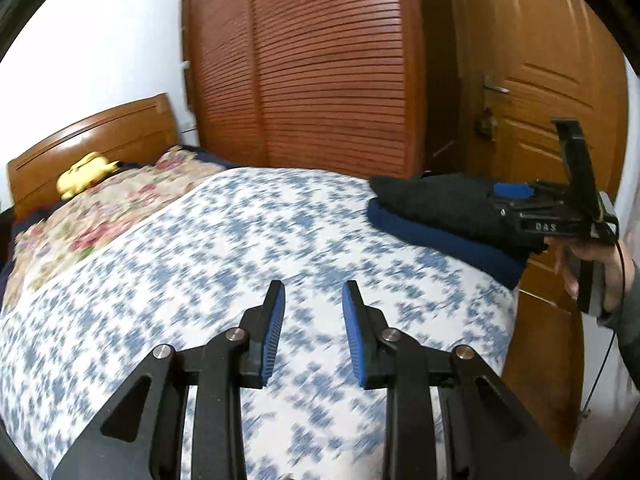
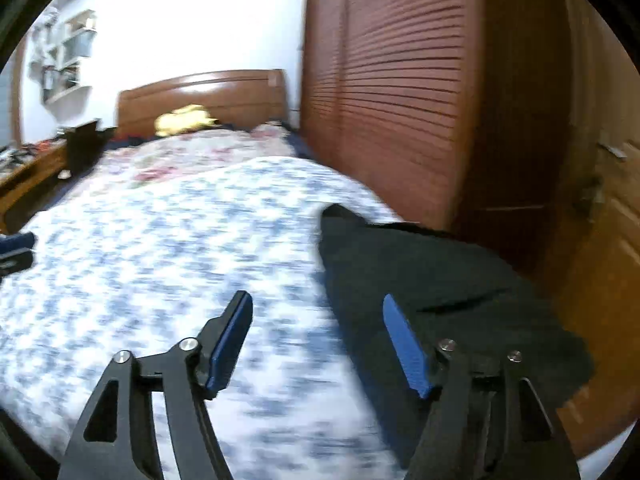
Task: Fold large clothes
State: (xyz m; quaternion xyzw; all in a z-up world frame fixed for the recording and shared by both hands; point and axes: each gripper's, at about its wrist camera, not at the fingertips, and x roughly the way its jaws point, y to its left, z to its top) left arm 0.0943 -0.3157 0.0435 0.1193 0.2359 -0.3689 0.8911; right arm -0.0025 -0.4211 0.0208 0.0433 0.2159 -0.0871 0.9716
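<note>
A folded black garment (image 1: 440,200) lies on top of a folded navy garment (image 1: 444,244) at the right edge of the bed, near the wooden door. The black garment also fills the right of the right wrist view (image 2: 440,280). My left gripper (image 1: 314,292) is open and empty above the blue-and-white patterned bedspread (image 1: 200,260). My right gripper (image 2: 318,304) is open and empty, its right finger (image 2: 404,340) over the black garment and its left finger over the bedspread (image 2: 160,248). The right gripper also shows in the left wrist view (image 1: 516,192), beside the stack.
A floral quilt (image 1: 100,216) and a yellow plush toy (image 1: 86,174) lie near the wooden headboard (image 1: 92,140). A slatted wardrobe (image 1: 312,72) and a wooden door (image 1: 552,92) stand close behind the bed. A bedside table (image 2: 28,176) with clutter is at the left.
</note>
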